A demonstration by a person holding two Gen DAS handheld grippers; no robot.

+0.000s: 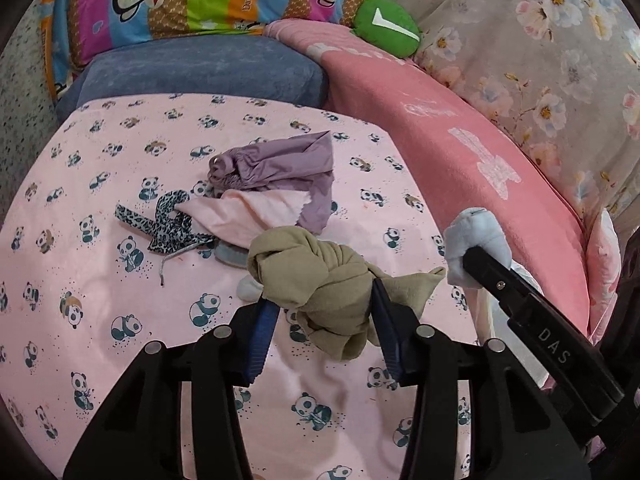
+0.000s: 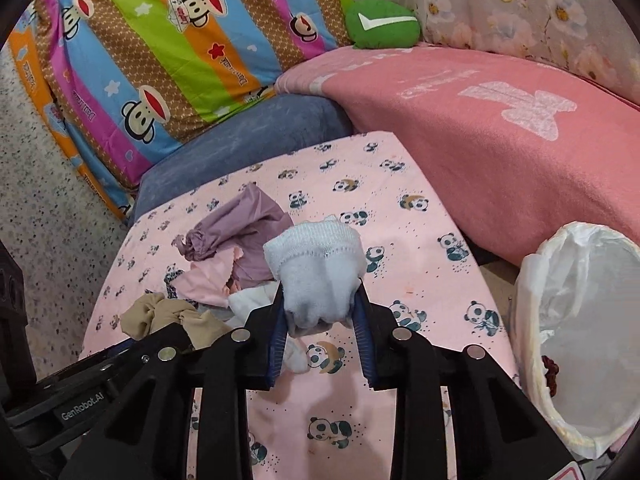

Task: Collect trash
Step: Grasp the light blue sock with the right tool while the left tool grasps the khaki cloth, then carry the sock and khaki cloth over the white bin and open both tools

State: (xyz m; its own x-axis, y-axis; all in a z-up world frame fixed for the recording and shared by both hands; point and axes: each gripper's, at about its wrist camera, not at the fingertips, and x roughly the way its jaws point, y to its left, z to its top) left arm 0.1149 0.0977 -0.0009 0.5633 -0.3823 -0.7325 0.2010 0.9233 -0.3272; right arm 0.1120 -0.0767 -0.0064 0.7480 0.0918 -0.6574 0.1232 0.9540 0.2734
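Observation:
My left gripper [image 1: 320, 292] is shut on a knotted beige cloth [image 1: 316, 280], lifted a little above the pink panda sheet [image 1: 120, 280]. My right gripper [image 2: 320, 300] is shut on a pale blue sock [image 2: 316, 264], also held off the sheet; it shows in the left wrist view as a pale blue sock [image 1: 476, 240] on black fingers. On the sheet lies a heap: a purple cloth [image 1: 280, 168], a light pink cloth [image 1: 240, 212] and a leopard-print strip [image 1: 164, 224]. A white-lined trash bin [image 2: 580, 340] stands at the right, beside the bed.
A pink blanket [image 2: 500, 152] runs along the right side, a blue cushion [image 1: 200, 68] and a striped cartoon pillow [image 2: 160, 60] at the back. A green plush [image 2: 380, 24] rests above the blanket. Something dark red lies inside the bin.

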